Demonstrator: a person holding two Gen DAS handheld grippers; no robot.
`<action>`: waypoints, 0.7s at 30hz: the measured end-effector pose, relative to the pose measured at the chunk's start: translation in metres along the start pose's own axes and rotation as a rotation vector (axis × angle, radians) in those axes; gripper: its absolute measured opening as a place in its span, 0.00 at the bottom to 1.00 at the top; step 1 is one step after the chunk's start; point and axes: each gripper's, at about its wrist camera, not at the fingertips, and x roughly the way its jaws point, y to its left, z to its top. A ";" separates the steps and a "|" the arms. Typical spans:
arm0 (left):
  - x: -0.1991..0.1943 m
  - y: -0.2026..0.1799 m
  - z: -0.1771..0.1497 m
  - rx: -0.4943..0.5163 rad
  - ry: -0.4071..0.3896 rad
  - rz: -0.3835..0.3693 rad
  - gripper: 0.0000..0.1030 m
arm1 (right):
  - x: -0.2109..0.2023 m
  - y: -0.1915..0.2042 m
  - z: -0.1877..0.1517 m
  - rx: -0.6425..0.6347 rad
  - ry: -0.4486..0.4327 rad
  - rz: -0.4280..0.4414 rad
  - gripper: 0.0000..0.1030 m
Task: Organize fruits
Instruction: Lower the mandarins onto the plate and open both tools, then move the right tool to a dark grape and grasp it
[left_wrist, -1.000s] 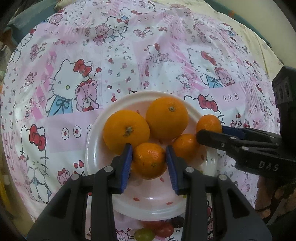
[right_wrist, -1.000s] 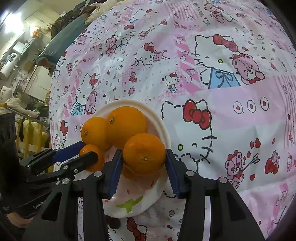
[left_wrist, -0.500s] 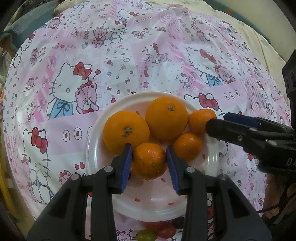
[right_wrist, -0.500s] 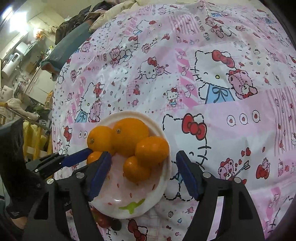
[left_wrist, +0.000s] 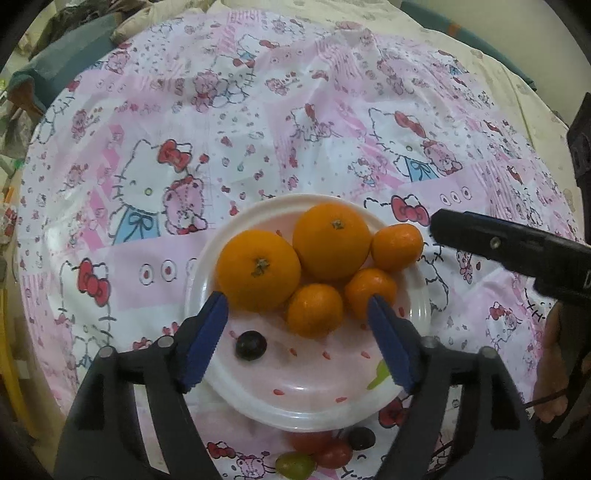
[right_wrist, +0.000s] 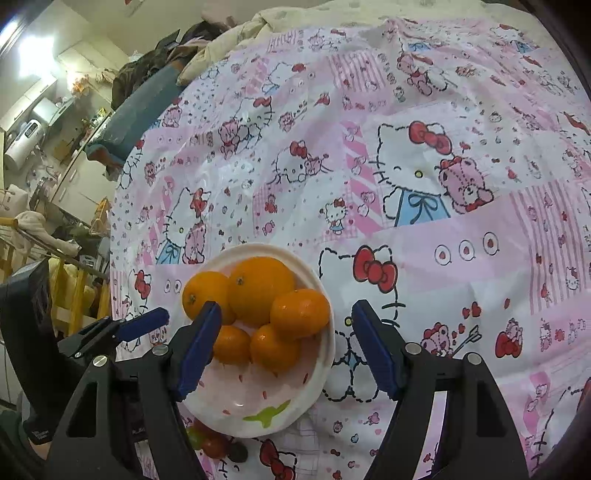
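Note:
A white plate (left_wrist: 258, 400) holds several oranges: two large ones (left_wrist: 258, 271) (left_wrist: 331, 240) at the back and three small mandarins (left_wrist: 314, 309) in front and to the right. A dark grape (left_wrist: 251, 344) lies on the plate too. My left gripper (left_wrist: 295, 338) is open and empty, its jaws wide apart just above the plate's near side. In the right wrist view the plate (right_wrist: 236, 410) and oranges (right_wrist: 260, 290) sit low left. My right gripper (right_wrist: 286, 345) is open and empty over the plate's right rim.
A few grapes and cherry tomatoes (left_wrist: 321, 452) lie on the pink Hello Kitty tablecloth (left_wrist: 258, 110) just in front of the plate; they also show in the right wrist view (right_wrist: 212, 443). The right gripper's arm (left_wrist: 517, 251) reaches in from the right.
Both grippers have let go of their mandarins, opened wide and pulled back. The mandarins now rest on the plate. A dark grape has come into sight on the plate.

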 end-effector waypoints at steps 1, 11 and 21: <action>-0.002 0.001 -0.001 -0.001 -0.005 0.001 0.73 | -0.002 0.000 0.000 0.000 -0.008 -0.003 0.73; -0.032 0.014 -0.011 -0.039 -0.075 0.004 0.73 | -0.028 0.004 -0.014 0.003 -0.075 -0.042 0.73; -0.061 0.029 -0.029 -0.087 -0.129 0.016 0.73 | -0.057 0.011 -0.033 0.005 -0.121 -0.050 0.73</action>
